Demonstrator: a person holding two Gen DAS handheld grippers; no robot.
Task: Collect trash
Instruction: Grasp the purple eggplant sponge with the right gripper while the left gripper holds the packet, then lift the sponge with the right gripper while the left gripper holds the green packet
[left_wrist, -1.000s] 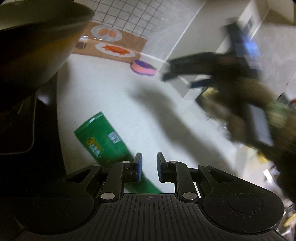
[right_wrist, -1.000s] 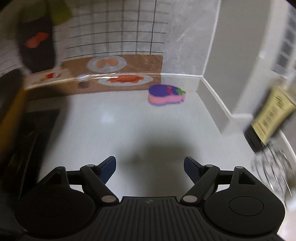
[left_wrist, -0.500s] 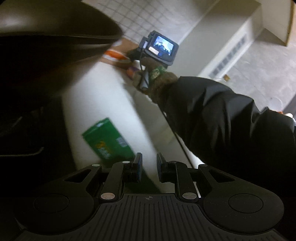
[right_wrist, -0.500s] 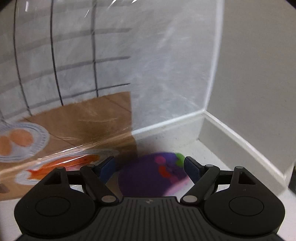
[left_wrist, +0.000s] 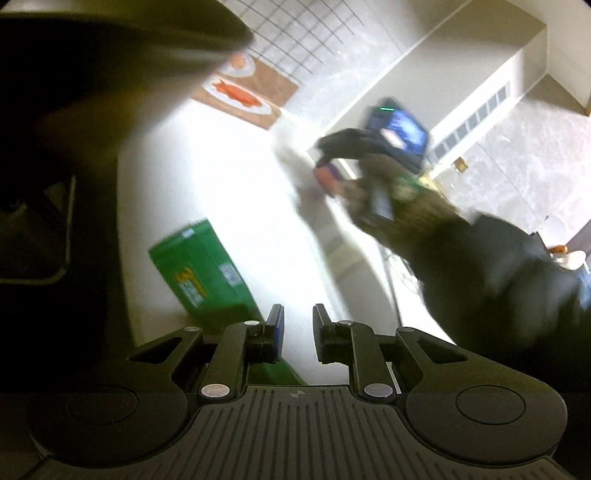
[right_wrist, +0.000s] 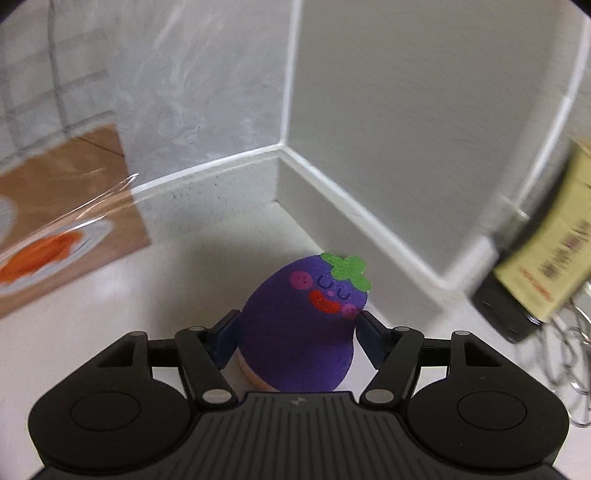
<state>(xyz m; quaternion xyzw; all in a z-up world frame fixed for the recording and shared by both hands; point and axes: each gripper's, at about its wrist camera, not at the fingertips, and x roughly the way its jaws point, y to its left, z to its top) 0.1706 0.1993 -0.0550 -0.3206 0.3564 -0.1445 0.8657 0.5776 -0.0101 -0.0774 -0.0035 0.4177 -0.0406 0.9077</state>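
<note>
The right gripper (right_wrist: 297, 328) is closing around the purple eggplant sponge (right_wrist: 303, 325), which is sitting on the white counter (right_wrist: 184, 295) in the far corner, where the two low white walls are meeting. The sponge is filling the space between the two fingers (right_wrist: 225, 336). The finger at 3 o'clock seems to be touching its side near the pink cheek, and the finger at 9 o'clock is just beside it; I cannot tell if both are pressing yet.

In the left wrist view the left gripper (left_wrist: 297, 328) is hovering with its fingers narrowly apart and nothing between them. A green carton (left_wrist: 199, 269) is lying on the counter at about 10 o'clock from those fingertips, just beyond them. The person's dark sleeve (left_wrist: 498, 280) is reaching in from 3 o'clock toward the corner.

My judgement: the grasp is not finished. The sponge is soft and rounded, so it may be squeezing upward or slipping out if only its lower, narrow part is being caught. The corner is also near, so a fingertip may be hitting the wall while lifting. At 3 o'clock in the right view a dark bottle with a yellow label (right_wrist: 535, 266) is standing near; the arm may be knocking it while withdrawing.
</note>
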